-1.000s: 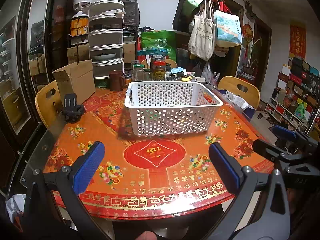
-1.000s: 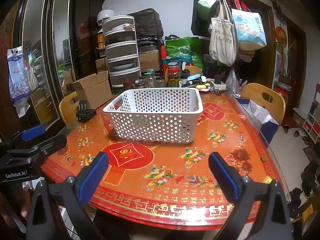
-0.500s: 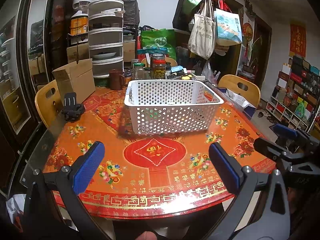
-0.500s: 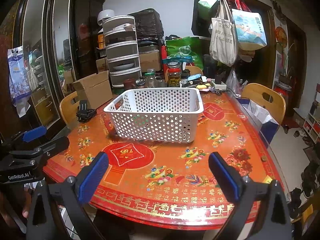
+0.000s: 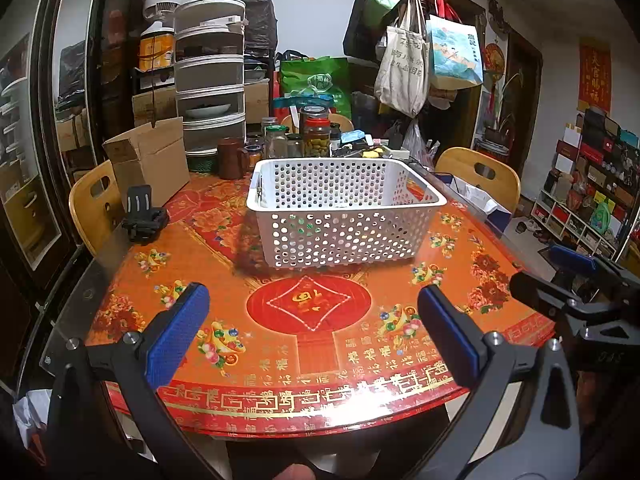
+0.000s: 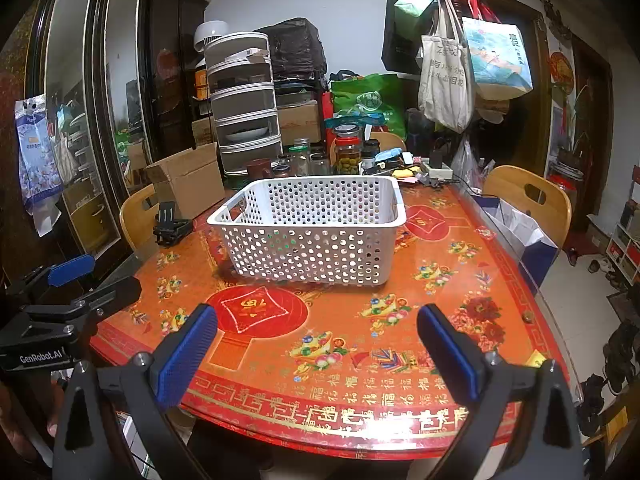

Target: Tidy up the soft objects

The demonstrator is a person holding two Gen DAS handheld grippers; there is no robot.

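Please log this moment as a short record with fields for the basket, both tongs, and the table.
basket: white perforated basket upright near the table's middle, looks empty
left tongs: left tongs open, holding nothing, over the near table edge
right tongs: right tongs open, holding nothing, over the near table edge
table: red and orange patterned table; cardboard box and jars at the far side
soft objects: none visible on the table

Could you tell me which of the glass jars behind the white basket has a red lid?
It is the tall jar holding yellow-green preserves, standing just behind the basket's far rim. Its lid is red; the shorter jar beside it looks nearly empty.
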